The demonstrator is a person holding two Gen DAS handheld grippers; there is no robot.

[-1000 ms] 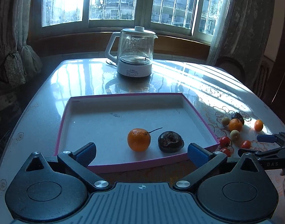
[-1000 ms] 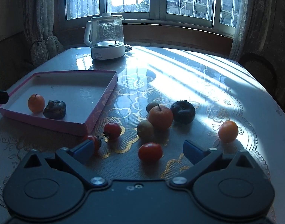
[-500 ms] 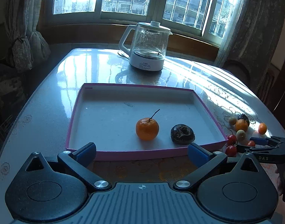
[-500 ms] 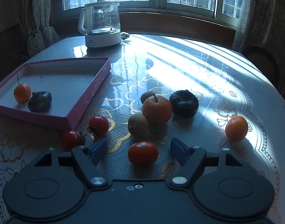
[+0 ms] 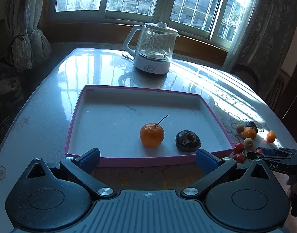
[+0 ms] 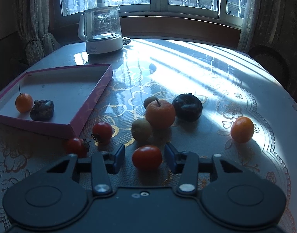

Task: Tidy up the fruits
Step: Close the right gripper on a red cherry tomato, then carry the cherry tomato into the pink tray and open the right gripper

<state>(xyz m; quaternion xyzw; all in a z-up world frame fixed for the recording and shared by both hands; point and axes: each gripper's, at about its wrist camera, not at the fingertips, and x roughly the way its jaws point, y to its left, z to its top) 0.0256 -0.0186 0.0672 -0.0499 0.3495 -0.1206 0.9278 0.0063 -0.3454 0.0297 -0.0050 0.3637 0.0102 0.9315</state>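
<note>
A pink-rimmed tray holds a small orange and a dark wrinkled fruit. My left gripper is open and empty just before the tray's near rim. My right gripper is open with its blue pads on either side of a red cherry tomato, with small gaps. Loose on the table are two more tomatoes, a greenish fruit, a large orange, a dark fruit and a small orange.
A glass kettle on a white base stands at the table's far side with its plug beside it. The right gripper also shows in the left wrist view, right of the tray. Curtains and windows lie behind.
My right gripper has moved forward and narrowed, so its pads now flank the nearest tomato. My left gripper has drawn back and risen, still open.
</note>
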